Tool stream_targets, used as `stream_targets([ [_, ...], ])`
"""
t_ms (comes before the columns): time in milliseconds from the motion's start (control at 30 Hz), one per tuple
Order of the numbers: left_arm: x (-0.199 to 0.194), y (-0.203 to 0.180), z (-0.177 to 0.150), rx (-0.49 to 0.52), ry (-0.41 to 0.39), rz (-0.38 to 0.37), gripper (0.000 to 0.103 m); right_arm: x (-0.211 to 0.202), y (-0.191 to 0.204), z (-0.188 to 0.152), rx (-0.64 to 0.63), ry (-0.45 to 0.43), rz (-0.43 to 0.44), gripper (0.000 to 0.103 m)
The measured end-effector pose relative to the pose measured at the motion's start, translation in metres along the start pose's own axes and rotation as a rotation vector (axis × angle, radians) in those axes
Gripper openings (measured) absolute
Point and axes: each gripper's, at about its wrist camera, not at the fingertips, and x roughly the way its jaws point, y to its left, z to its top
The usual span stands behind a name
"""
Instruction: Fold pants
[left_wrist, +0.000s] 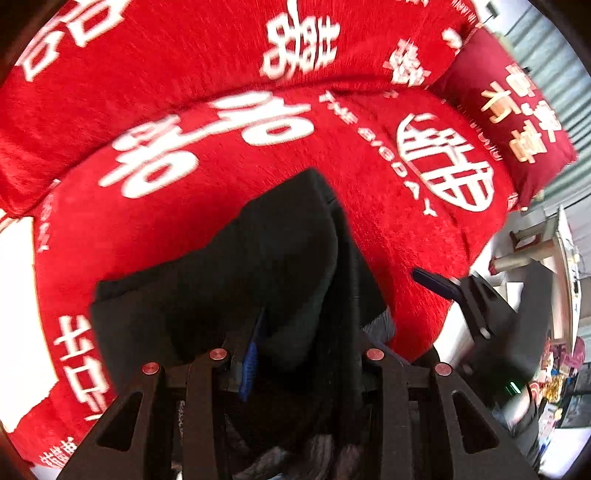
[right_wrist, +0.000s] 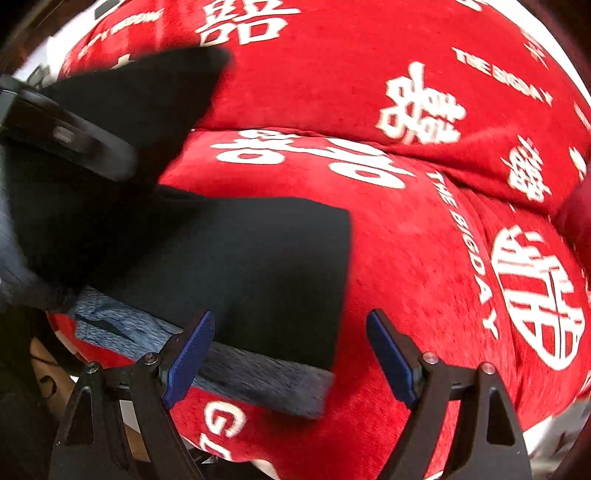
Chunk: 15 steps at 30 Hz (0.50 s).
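Left wrist view looks down the left gripper (left_wrist: 295, 354), whose jaws are clamped on a bunched fold of the black pants (left_wrist: 258, 266), lifted above the red blanket (left_wrist: 388, 229). One blue pad (left_wrist: 251, 362) shows against the cloth. Right wrist view has the right gripper (right_wrist: 291, 350) hanging low over the blanket with jaws spread wide, holding nothing. The pants' flat folded part lies just ahead, its grey waistband (right_wrist: 258, 380) running between the open fingers, the left pad touching it.
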Motion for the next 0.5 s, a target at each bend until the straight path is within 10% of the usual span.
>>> stream_targets([
  [267, 0.080, -0.033, 0.017, 0.055, 0.089, 0.103, 0.032, 0.009, -0.048, -0.029, 0.183, 0.000, 0.048, 0.086],
  [500, 0.035, -0.044, 0.026, 0.059, 0.018, -0.020, 0.067, 0.000, -0.055, -0.045, 0.260, -0.037, 0.199, 0.087],
])
